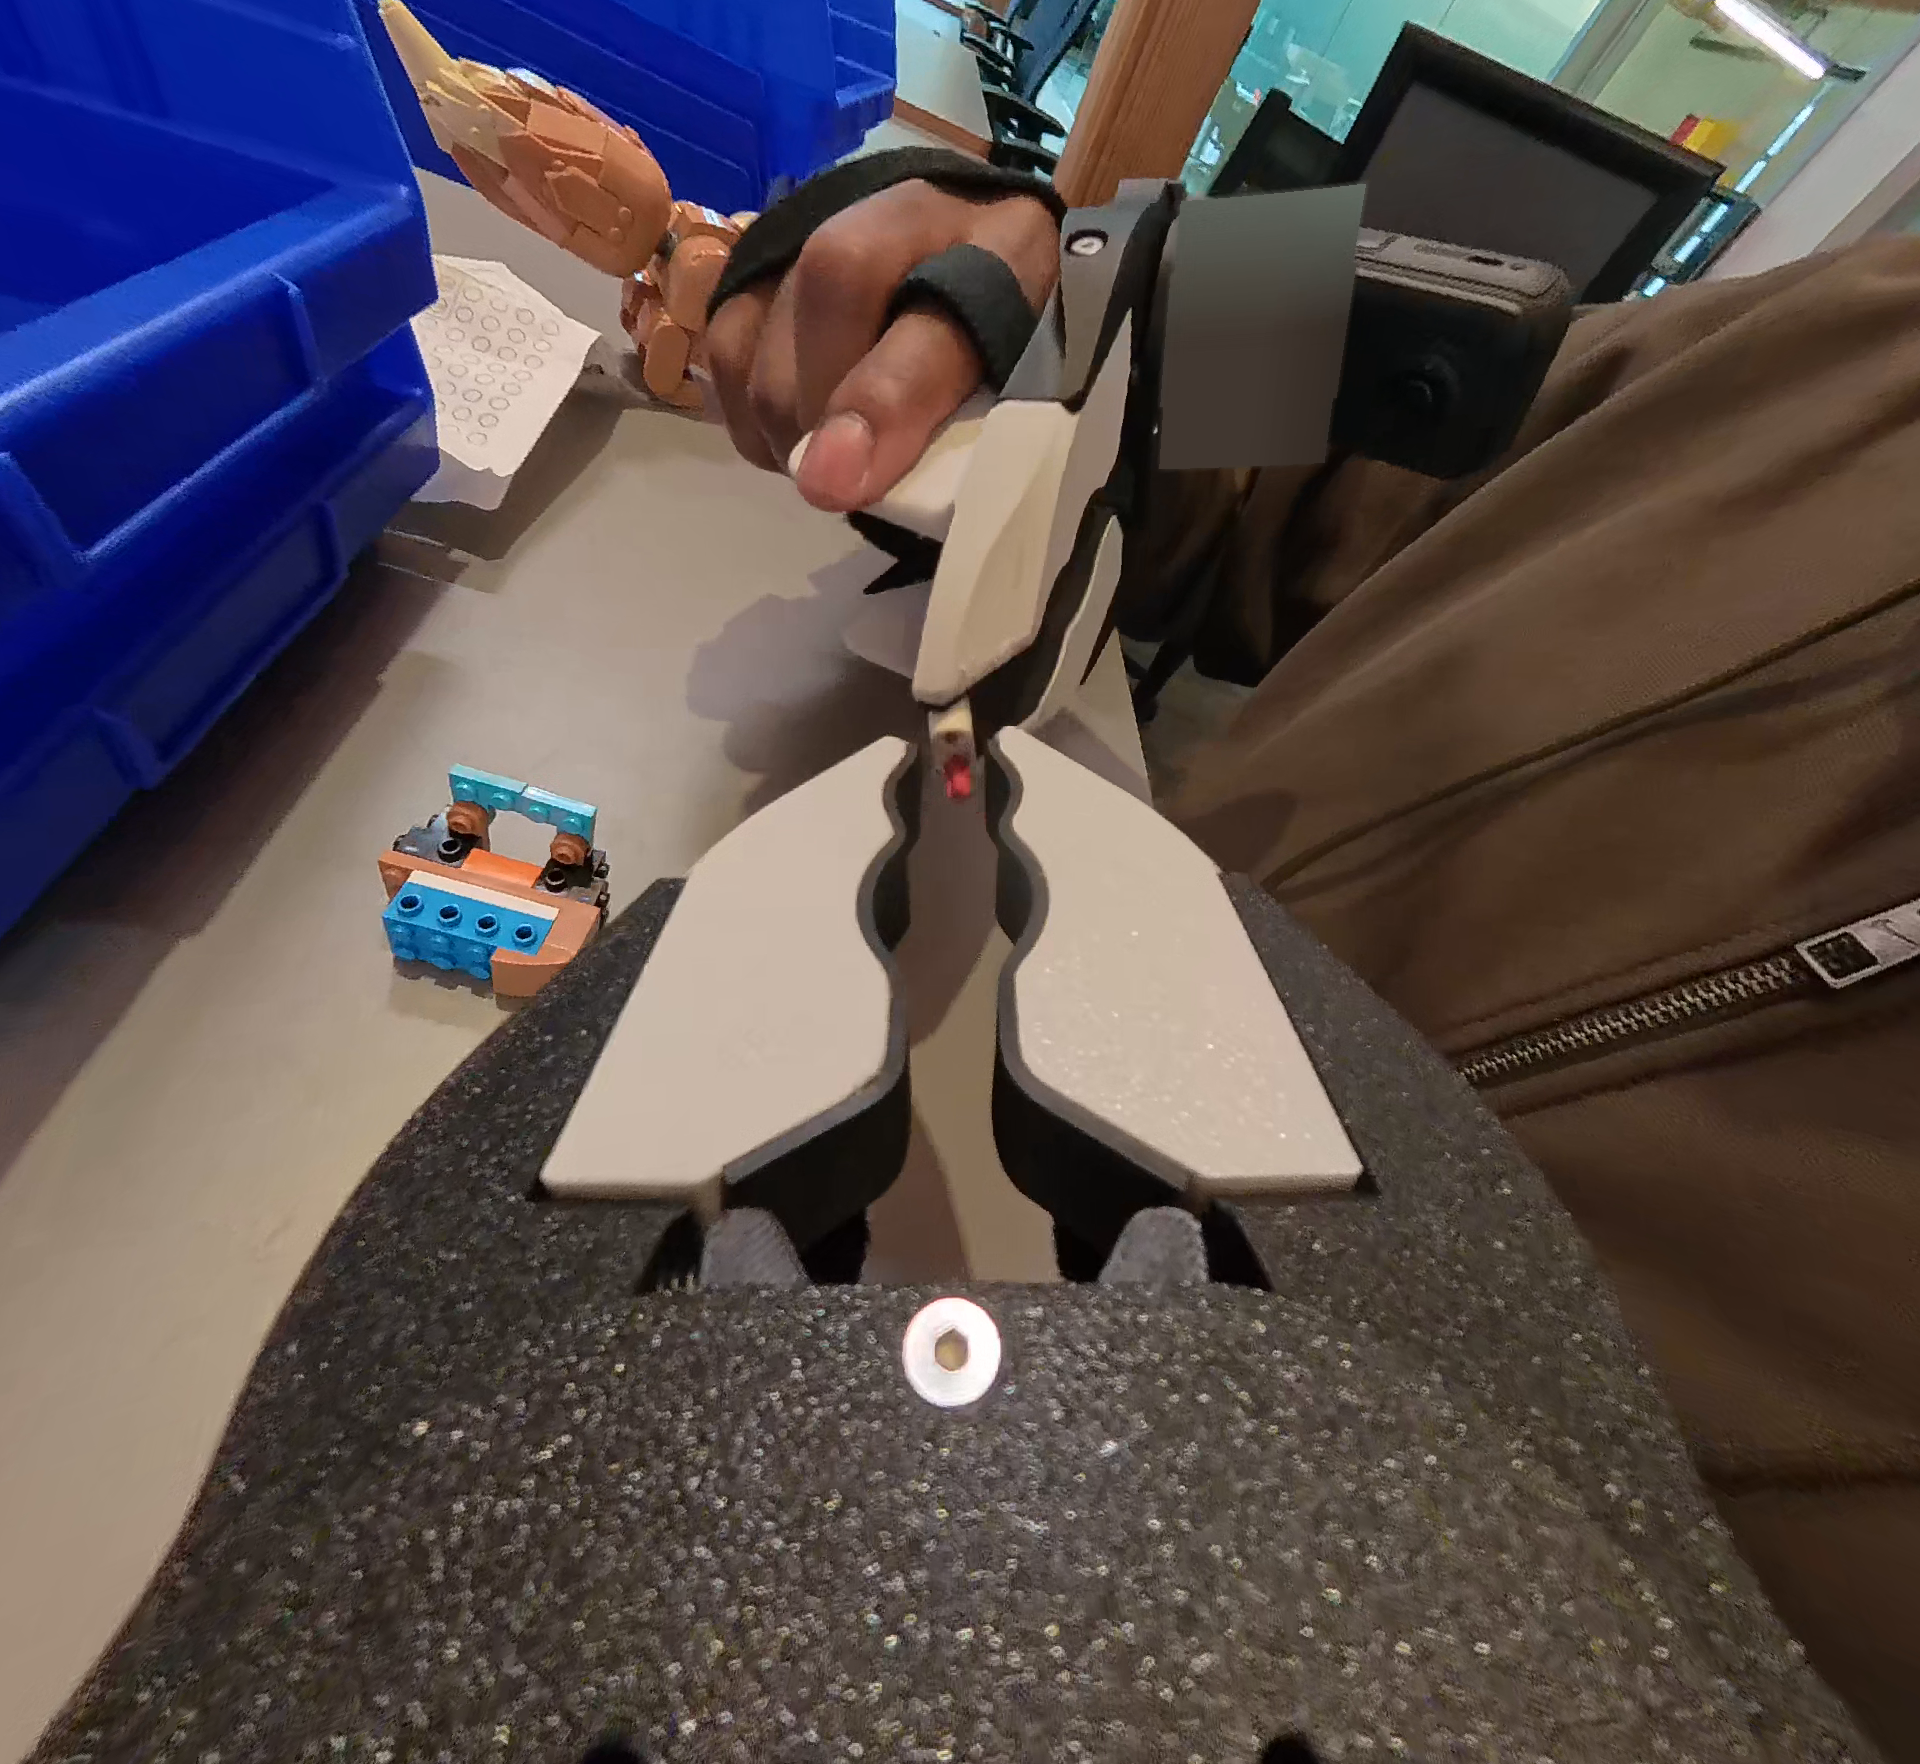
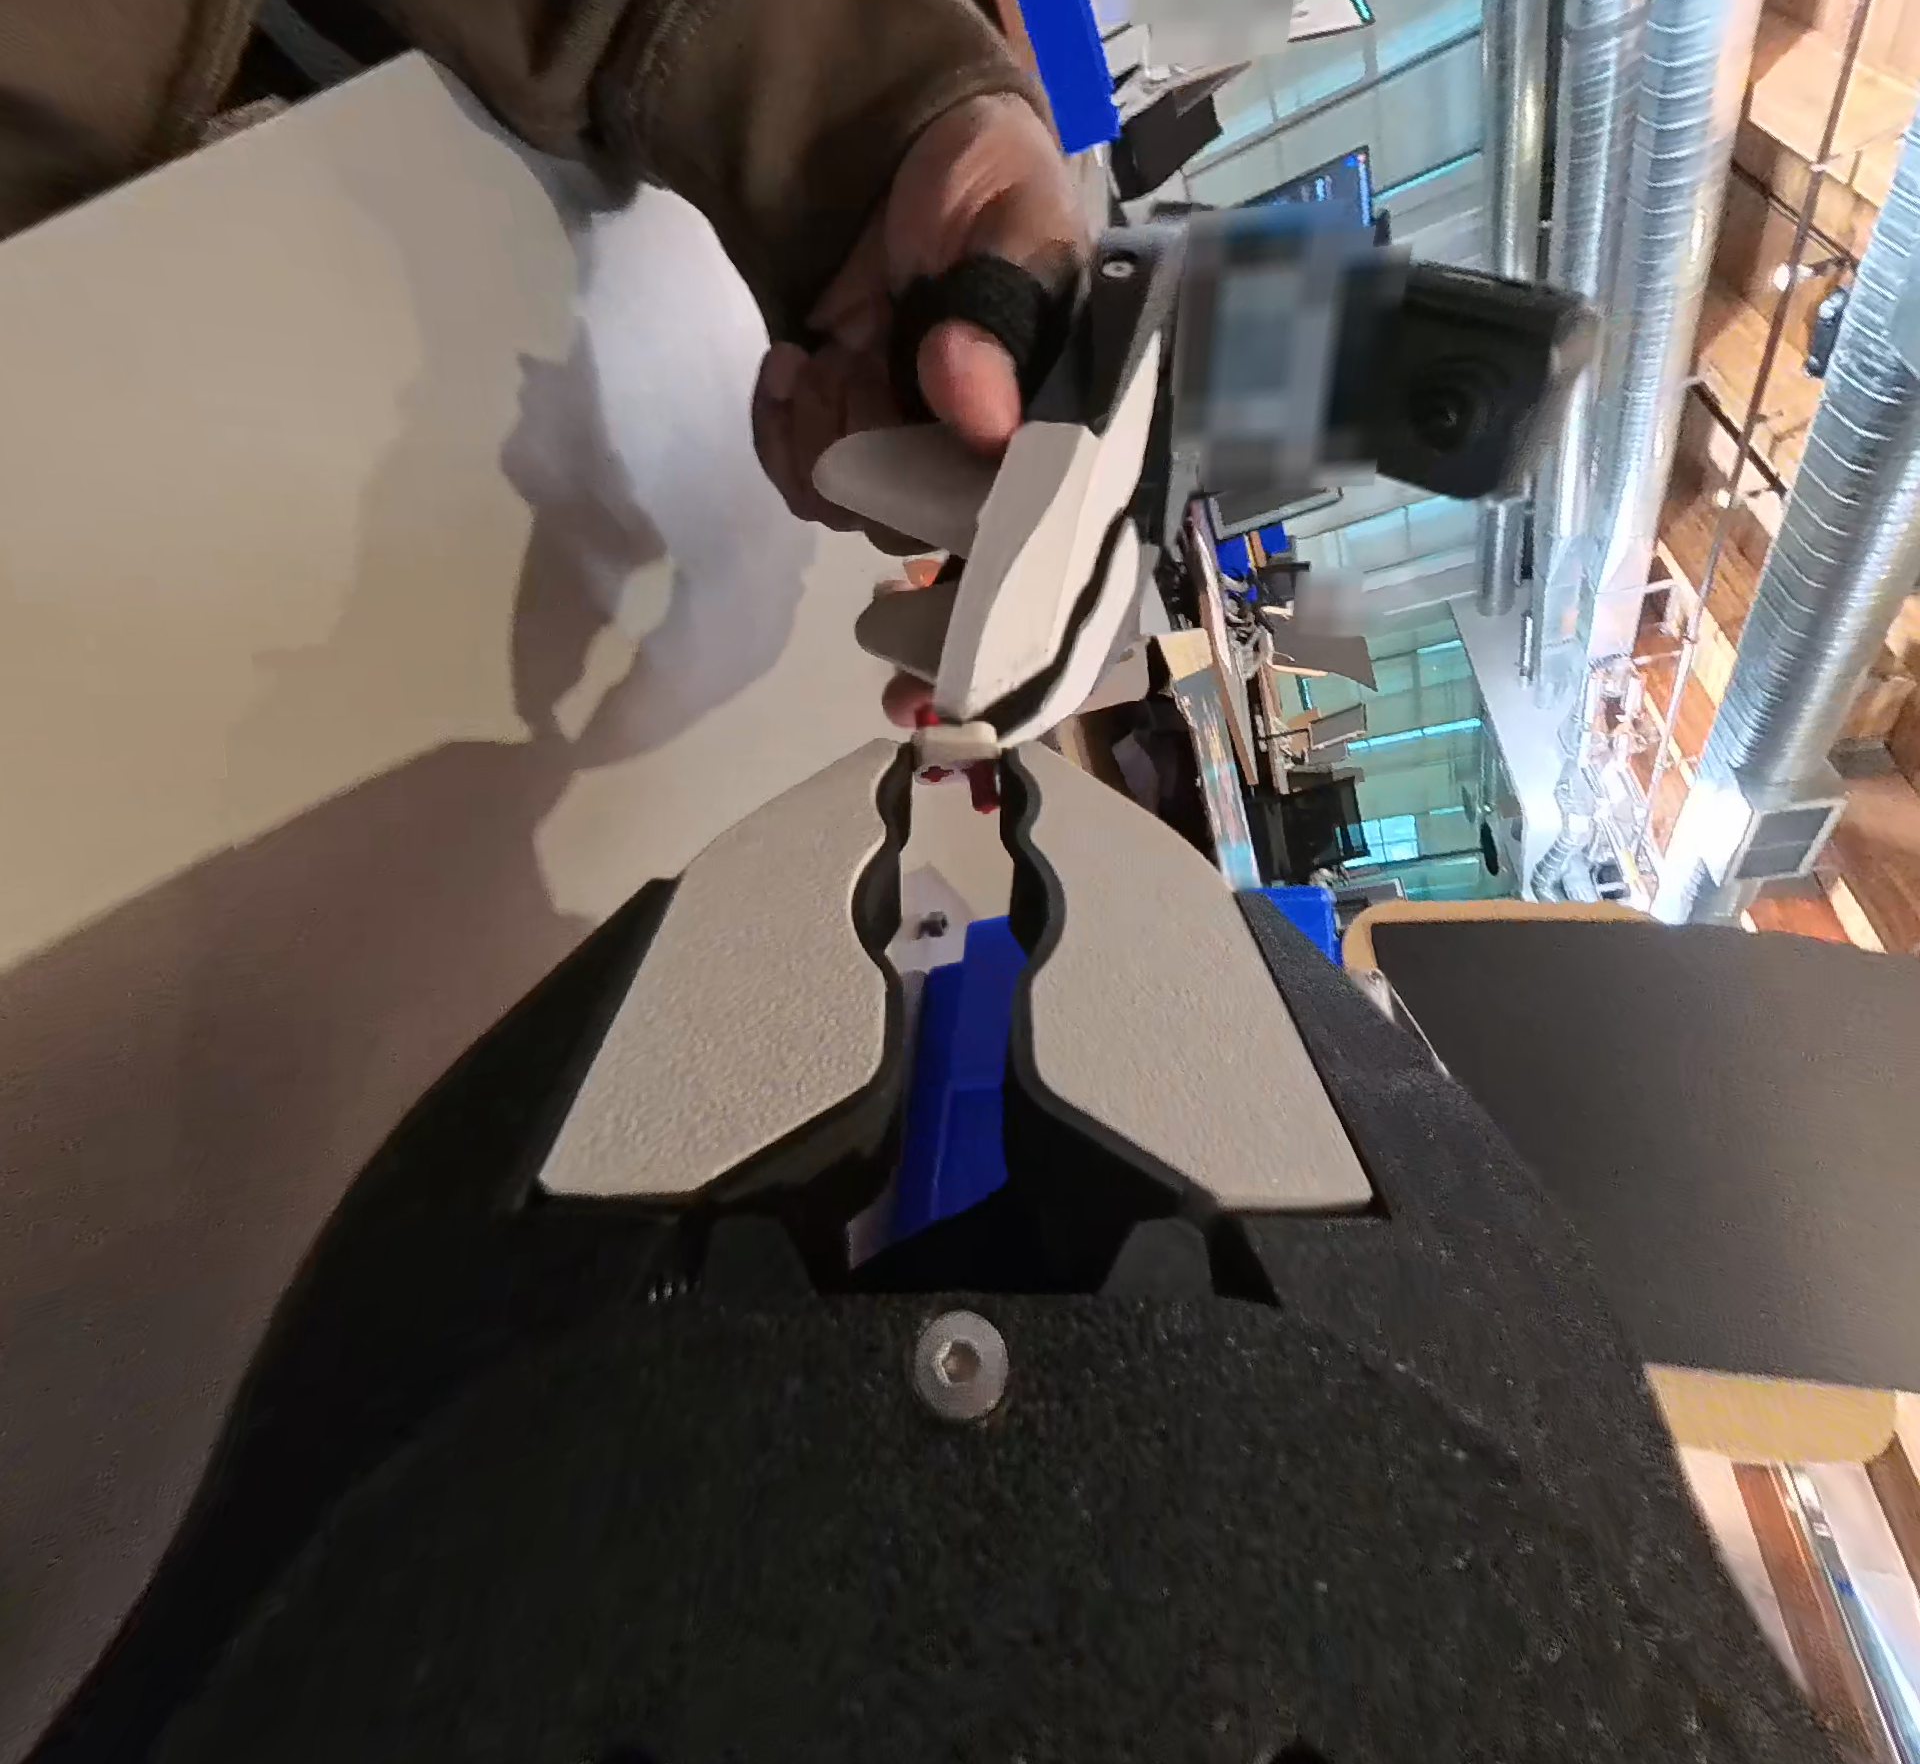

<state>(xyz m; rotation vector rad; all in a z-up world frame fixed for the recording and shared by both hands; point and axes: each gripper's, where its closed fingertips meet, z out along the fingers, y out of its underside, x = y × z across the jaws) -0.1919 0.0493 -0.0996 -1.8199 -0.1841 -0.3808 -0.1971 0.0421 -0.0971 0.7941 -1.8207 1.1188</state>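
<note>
My left gripper [image 1: 953, 753] and my right gripper [image 2: 951, 758] meet tip to tip in the air above the table's edge. Between them is a small cream piece with red parts [image 1: 952, 735], which also shows in the right wrist view [image 2: 951, 735]. My left gripper's jaws stand narrowly apart, closed on its red end. The right gripper [image 1: 948, 691] comes down from above and pinches the cream end. In the right wrist view the left gripper [image 2: 961, 712] meets the piece from above. A hand [image 1: 883, 343] holds the right gripper.
A small blue, teal and orange brick build [image 1: 488, 893] sits on the grey table [image 1: 260, 1143]. A brown brick figure [image 1: 561, 156] lies beside a white paper sheet [image 1: 499, 364]. Large blue bins [image 1: 156, 364] stand at the left. A brown jacket [image 1: 1558, 831] fills the right. Only a small space, under 4 cm, lies between the two pairs of fingers.
</note>
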